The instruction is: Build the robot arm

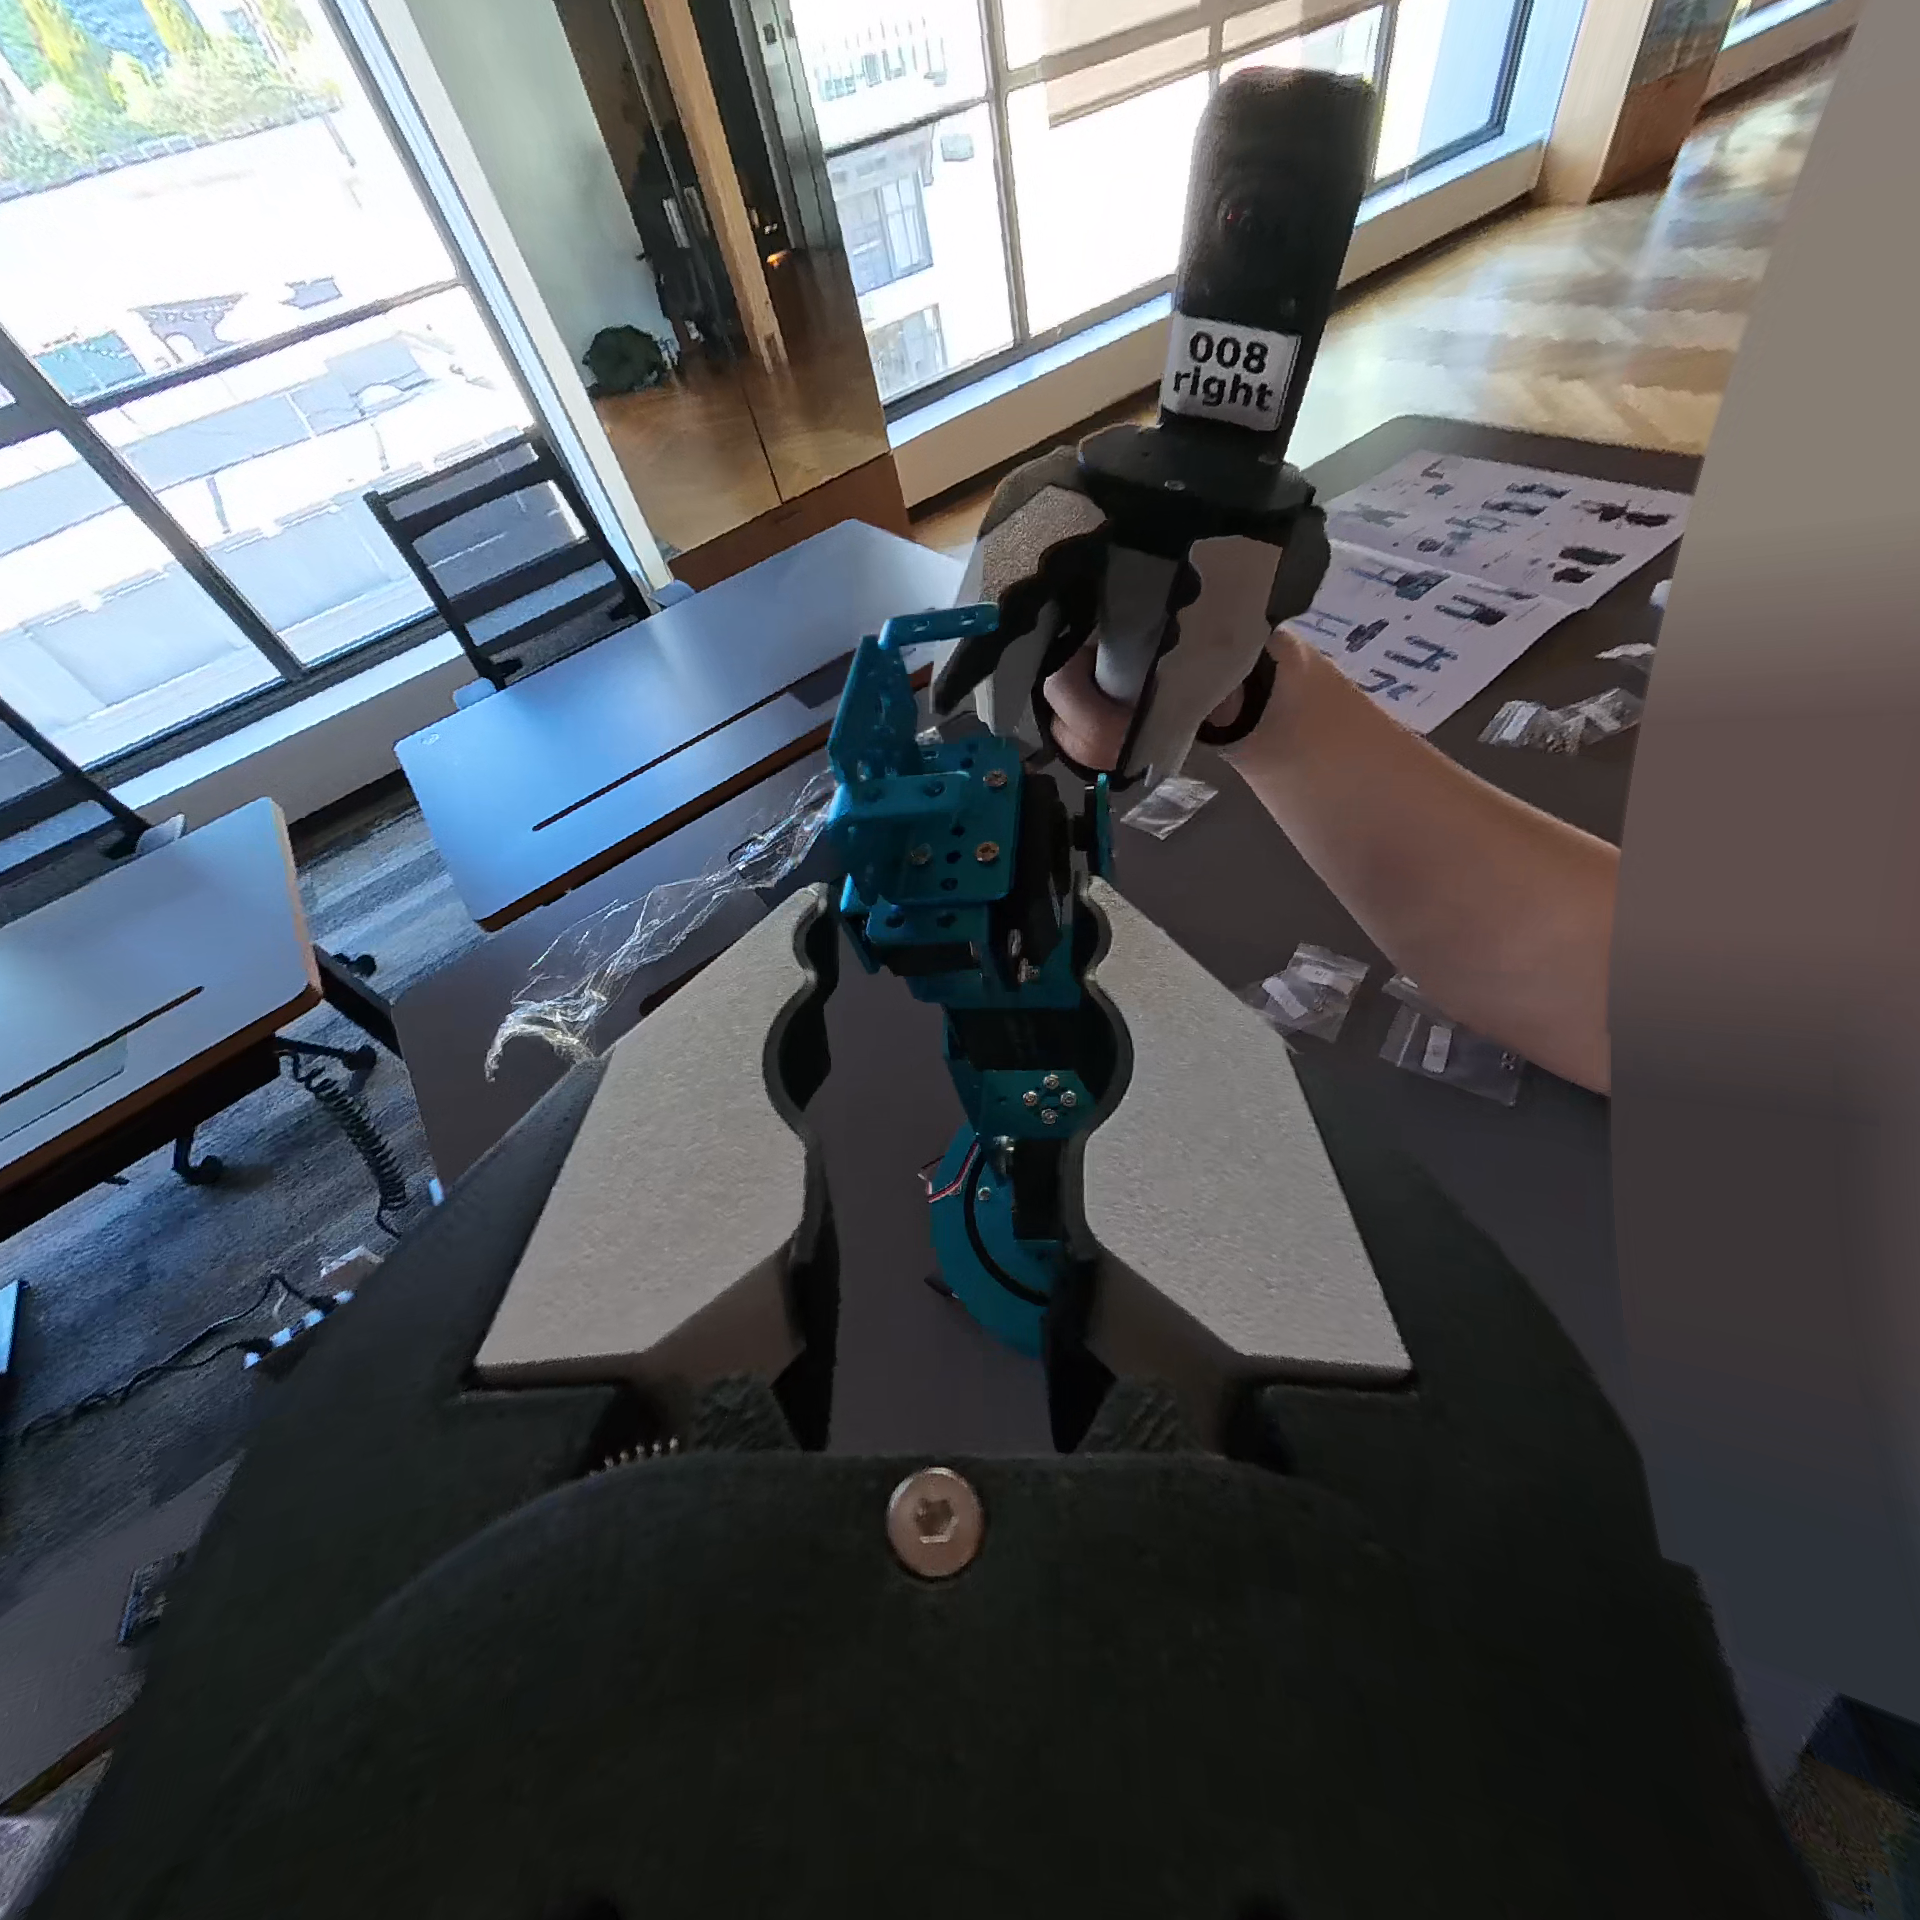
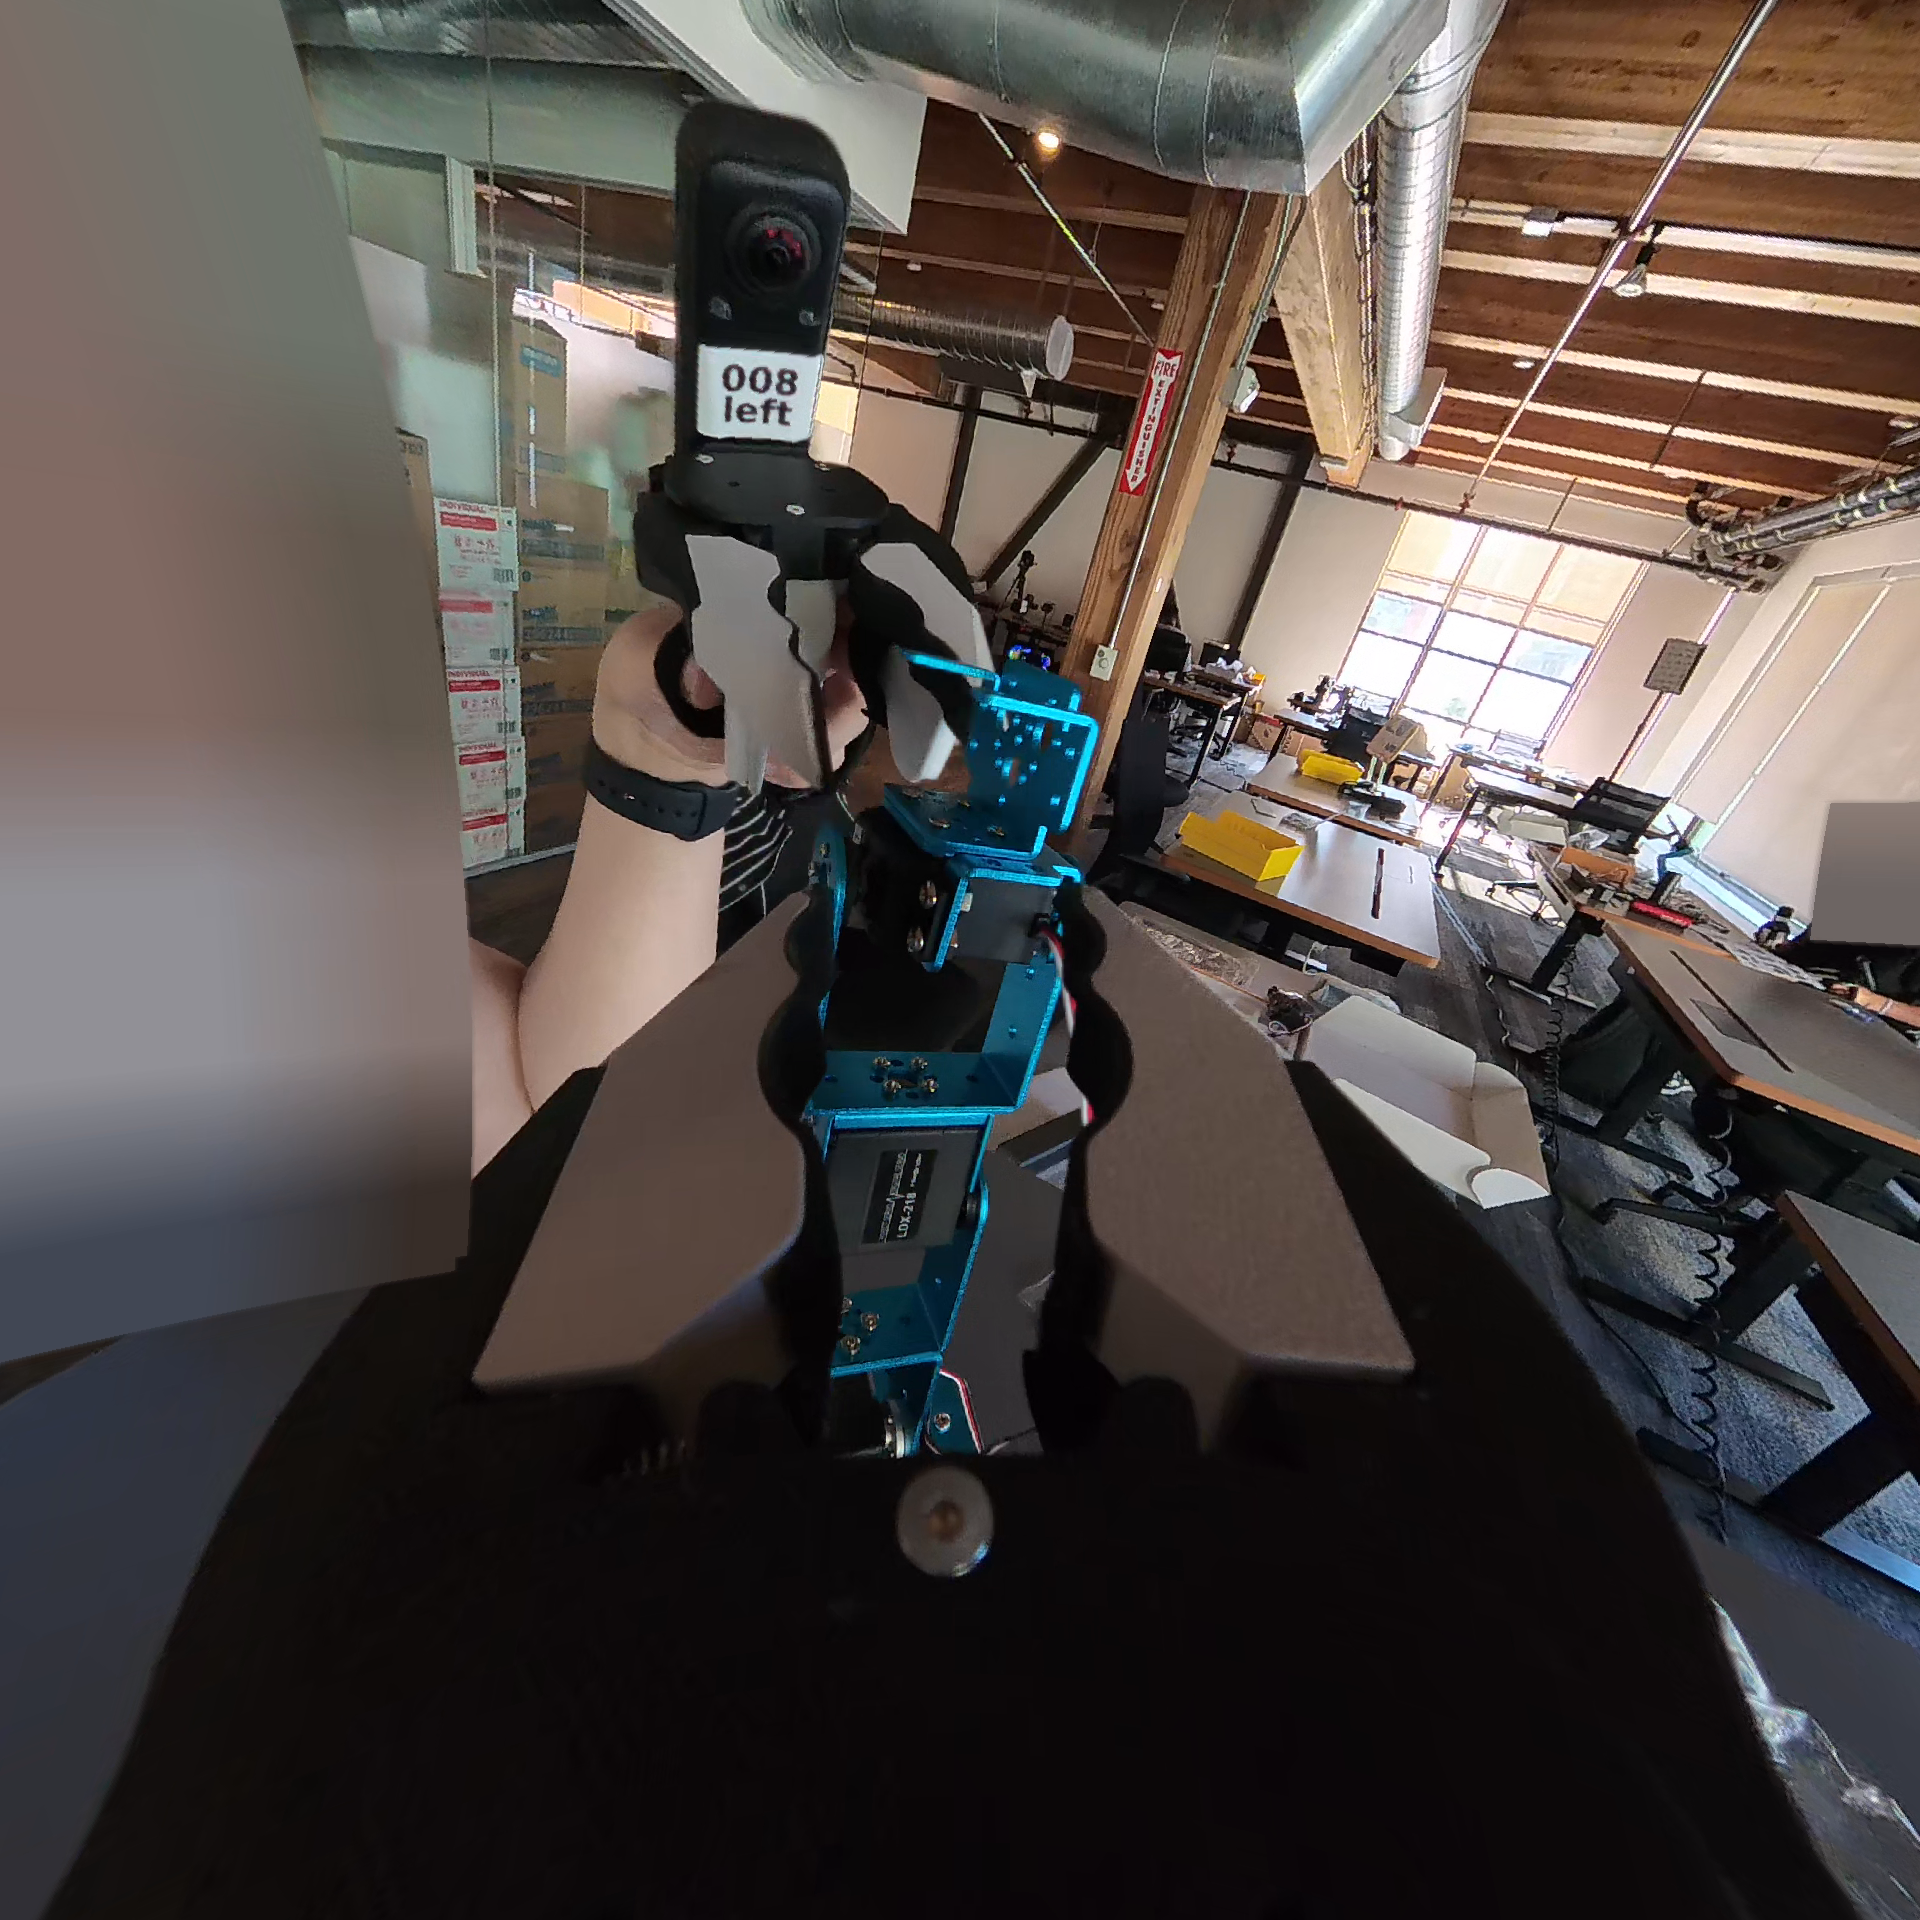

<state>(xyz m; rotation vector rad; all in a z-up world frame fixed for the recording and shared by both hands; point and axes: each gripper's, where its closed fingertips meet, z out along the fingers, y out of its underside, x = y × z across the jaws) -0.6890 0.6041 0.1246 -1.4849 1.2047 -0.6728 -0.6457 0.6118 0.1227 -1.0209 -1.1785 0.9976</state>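
A blue metal robot arm [image 1: 935, 831] with black servos stands upright on a dark table [image 1: 1247, 862], with a U-shaped bracket at its top. My left gripper [image 1: 956, 899] has its jaws an arm's width apart, and both fingertips press the arm's upper segment. My right gripper [image 2: 951, 909] faces it from the other side. Its jaws close the same way on the blue arm [image 2: 914, 1070], and a red, white and black wire runs along its right finger. Each gripper, held by a hand, shows in the other's view: the right gripper [image 1: 1039, 743] and the left gripper [image 2: 836, 769] sit at the arm's top.
Small clear bags of parts [image 1: 1309, 982] and a printed instruction sheet [image 1: 1475, 582] lie on the table to the right. Crumpled clear film [image 1: 644, 935] lies to the left. A person's forearm [image 1: 1455, 862] crosses the table. A white open box [image 2: 1423, 1091], desks and a chair [image 1: 499, 561] stand beyond. My hands' fingertips stand some 5 centimetres from each other.
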